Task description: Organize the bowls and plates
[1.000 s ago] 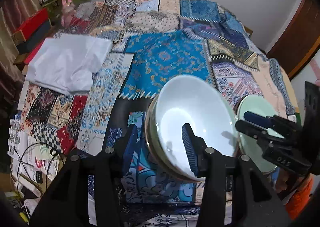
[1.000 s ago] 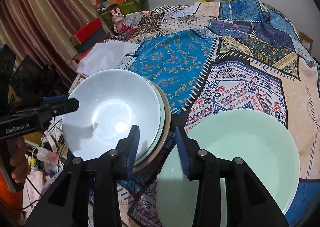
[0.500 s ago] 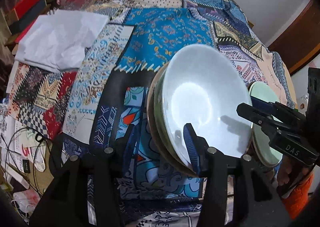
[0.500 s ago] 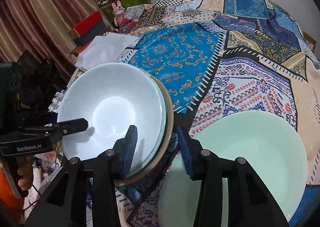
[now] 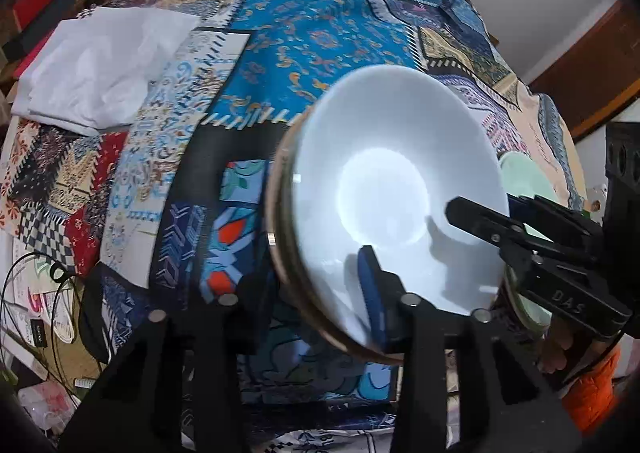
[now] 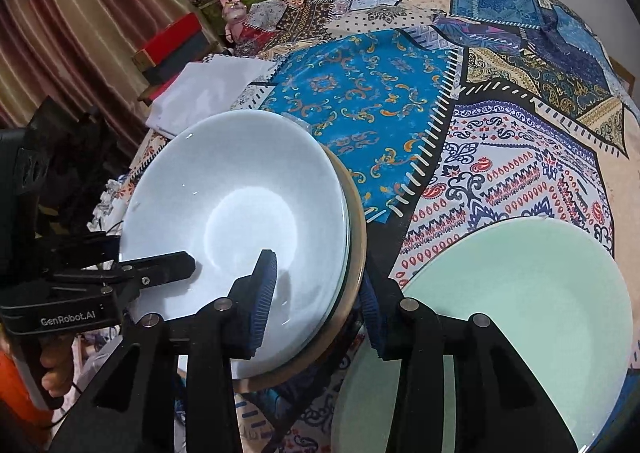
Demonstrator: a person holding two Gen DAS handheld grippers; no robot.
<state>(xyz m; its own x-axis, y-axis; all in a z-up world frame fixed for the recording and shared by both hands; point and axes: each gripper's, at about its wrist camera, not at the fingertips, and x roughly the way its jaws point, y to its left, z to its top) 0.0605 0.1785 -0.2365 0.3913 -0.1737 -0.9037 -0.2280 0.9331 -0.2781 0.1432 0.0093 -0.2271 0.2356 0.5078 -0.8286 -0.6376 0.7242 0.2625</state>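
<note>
A stack of bowls (image 5: 392, 189), white on top with a green one and a tan one beneath, hangs tilted over the patchwork tablecloth (image 5: 312, 37). My left gripper (image 5: 312, 277) is closing on the stack's near rim, with its blue pad (image 5: 370, 285) inside the white bowl and the other finger outside. On the opposite rim my right gripper (image 6: 316, 281) is shut, one pad (image 6: 264, 289) inside the stack of bowls (image 6: 240, 213) and one beneath. A mint green plate (image 6: 520, 313) lies flat to the right. Whether the stack touches the cloth is hidden.
A folded white cloth (image 5: 100, 65) lies at the table's far left. Cables and clutter (image 5: 40, 293) cover the floor past the left edge. Red boxes (image 6: 172, 37) and a pink bunny figure (image 6: 232, 9) stand by the curtain.
The left gripper has sunk and tipped further down, and its fingers have drawn closer together on the rim. The stack fills more of both views. The right gripper keeps its hold.
</note>
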